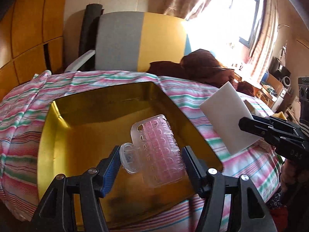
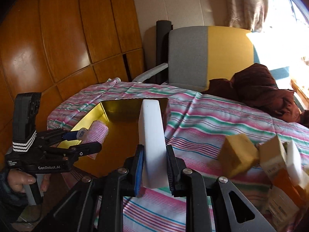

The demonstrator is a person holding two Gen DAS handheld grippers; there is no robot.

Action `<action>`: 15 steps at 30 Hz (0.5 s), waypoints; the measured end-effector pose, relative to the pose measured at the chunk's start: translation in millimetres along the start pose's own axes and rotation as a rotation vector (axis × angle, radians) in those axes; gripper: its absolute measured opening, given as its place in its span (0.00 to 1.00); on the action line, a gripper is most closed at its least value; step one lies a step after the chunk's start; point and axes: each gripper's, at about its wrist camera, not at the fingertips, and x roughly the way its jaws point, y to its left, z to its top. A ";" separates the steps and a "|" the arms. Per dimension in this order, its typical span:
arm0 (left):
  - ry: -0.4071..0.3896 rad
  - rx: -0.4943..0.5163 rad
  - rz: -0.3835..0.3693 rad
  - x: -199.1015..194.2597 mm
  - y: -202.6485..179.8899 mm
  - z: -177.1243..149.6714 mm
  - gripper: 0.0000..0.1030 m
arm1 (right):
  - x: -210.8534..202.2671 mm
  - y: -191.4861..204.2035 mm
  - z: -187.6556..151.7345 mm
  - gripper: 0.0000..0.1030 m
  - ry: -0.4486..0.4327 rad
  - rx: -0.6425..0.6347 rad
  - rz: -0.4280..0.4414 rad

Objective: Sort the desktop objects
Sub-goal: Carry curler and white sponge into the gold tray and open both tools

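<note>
— Well, left gripper (image 1: 151, 159): clamped on a pink hair roller (image 1: 160, 152) with a clear clip, held over the gold tray (image 1: 81, 131)?

— Yes. Right gripper (image 2: 154, 169): pinching a white foam block (image 2: 152, 135), upright, just beside the tray's rim, above the striped sheet (image 2: 202, 119).

— Nearby?

— Yellow sponge (image 2: 238, 154) and cartons (image 2: 272, 154) lying at right; brown garment (image 2: 256, 89) heaped beyond; grey-and-yellow cushion (image 1: 139, 40) behind the tray.

Your window (image 1: 245, 19) blows out to white at the upper right in both views; daylight floods in from there. Fisheye bends the edges hard, corners go dark. The boxes (image 2: 270, 158) at right are motion-blurred.
</note>
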 end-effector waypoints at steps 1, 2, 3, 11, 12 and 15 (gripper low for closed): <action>0.006 -0.013 0.020 3.0 12.2 3.6 0.63 | 12.1 5.0 6.6 0.22 0.015 -0.004 0.004; 0.011 -0.026 0.041 6.0 24.4 7.1 0.63 | 23.6 7.1 13.7 0.22 0.030 -0.005 0.009; 0.017 -0.034 0.059 9.1 34.7 10.8 0.63 | 34.7 8.6 20.4 0.22 0.046 -0.004 0.009; 0.069 -0.125 0.134 44.1 105.4 40.4 0.63 | 111.6 10.3 54.4 0.23 0.155 -0.001 -0.075; 0.079 -0.132 0.144 48.2 111.5 42.7 0.63 | 118.6 9.3 56.5 0.23 0.168 0.001 -0.080; 0.119 -0.154 0.174 61.5 128.9 48.8 0.63 | 134.4 4.7 60.6 0.27 0.201 0.012 -0.088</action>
